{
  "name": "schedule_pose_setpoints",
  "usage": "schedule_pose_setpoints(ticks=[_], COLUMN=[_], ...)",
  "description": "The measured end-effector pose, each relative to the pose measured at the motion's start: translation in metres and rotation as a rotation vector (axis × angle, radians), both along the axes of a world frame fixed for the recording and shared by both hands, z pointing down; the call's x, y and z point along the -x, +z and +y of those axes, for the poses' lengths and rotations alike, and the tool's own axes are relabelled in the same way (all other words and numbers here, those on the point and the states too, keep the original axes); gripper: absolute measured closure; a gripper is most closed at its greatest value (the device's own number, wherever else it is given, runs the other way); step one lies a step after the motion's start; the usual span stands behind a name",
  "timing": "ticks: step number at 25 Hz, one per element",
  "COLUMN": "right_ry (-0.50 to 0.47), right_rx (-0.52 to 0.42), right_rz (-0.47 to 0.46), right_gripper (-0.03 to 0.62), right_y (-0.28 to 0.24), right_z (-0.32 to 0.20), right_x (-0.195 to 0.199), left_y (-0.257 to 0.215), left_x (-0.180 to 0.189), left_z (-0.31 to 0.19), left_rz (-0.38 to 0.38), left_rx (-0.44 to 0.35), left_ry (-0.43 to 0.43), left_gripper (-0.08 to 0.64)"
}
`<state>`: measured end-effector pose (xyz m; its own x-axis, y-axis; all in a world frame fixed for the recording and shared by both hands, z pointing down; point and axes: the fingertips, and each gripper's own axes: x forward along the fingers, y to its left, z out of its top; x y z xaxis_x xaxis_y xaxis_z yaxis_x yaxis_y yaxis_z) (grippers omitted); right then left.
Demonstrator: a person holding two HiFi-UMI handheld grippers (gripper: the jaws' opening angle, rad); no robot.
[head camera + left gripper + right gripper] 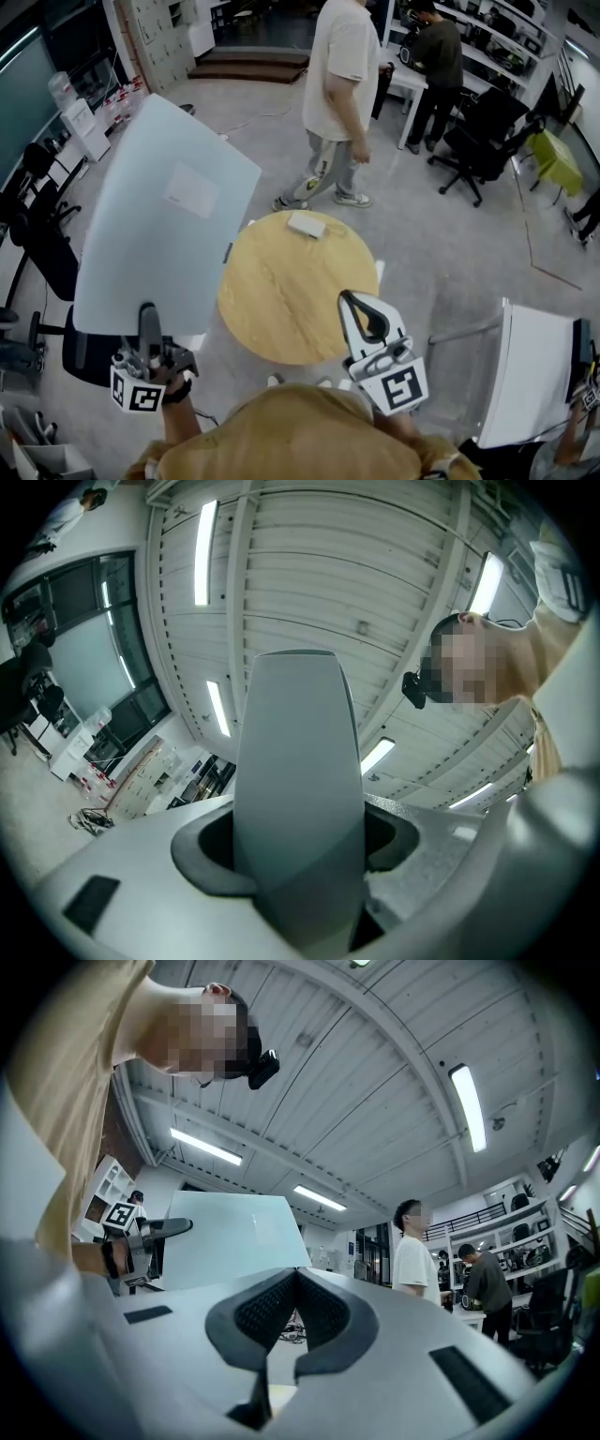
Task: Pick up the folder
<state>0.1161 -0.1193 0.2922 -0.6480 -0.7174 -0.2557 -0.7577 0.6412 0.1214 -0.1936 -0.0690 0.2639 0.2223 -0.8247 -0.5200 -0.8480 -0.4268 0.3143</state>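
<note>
A large pale blue-grey folder (169, 216) is off the table and raised at the left, with a faint label patch on its face. My left gripper (148, 323) is shut on the folder's lower edge. In the left gripper view the folder (298, 780) runs edge-on up between the jaws of the left gripper (298, 855), which press on both its sides. My right gripper (349, 302) hangs over the near edge of the round wooden table (281, 300). In the right gripper view its own jaws (295, 1279) are shut on nothing, and the folder (234, 1237) and left gripper (155, 1232) show at the left.
A small white flat object (307, 224) lies at the table's far edge. A person (337, 94) stands just beyond the table and another (436, 66) is at a desk further back. Office chairs (487, 141) stand at back right, a black chair (47, 253) at left, a white panel (534, 375) at right.
</note>
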Motion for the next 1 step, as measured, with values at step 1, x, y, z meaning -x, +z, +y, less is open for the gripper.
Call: schedule_pose_setpoints(ticks=[1], right_ry=[0.001], right_rx=[0.000], right_rz=[0.000], right_gripper=[0.595], right_y=[0.0008], right_z=[0.0006], right_x=[-0.0027], left_y=[0.0010], left_x=[-0.0040], left_z=[-0.0002], left_rz=[0.001], left_rx=[0.001], left_ry=[0.007], left_gripper=[0.287])
